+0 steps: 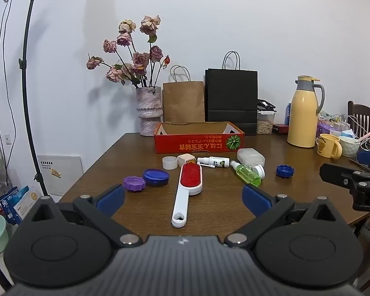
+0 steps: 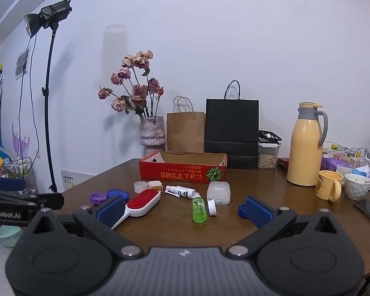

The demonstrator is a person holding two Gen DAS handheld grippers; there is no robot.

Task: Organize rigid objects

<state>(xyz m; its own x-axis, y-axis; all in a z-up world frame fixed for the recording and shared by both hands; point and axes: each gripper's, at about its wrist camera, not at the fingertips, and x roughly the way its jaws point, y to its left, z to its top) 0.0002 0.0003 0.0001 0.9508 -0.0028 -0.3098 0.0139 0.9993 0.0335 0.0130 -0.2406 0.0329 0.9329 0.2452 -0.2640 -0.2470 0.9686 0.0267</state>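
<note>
Both grippers hover wide open and empty over the near edge of the wooden bench (image 1: 140, 148). A lint brush (image 1: 188, 187) lies just ahead of the left gripper (image 1: 183, 197), between its fingers; a green bottle (image 2: 199, 209) lies ahead of the right gripper (image 2: 185, 208). The red cardboard box (image 1: 198, 139) sits behind

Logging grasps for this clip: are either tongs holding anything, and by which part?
Nothing is held: left tongs and right tongs are both open above the table.
</note>
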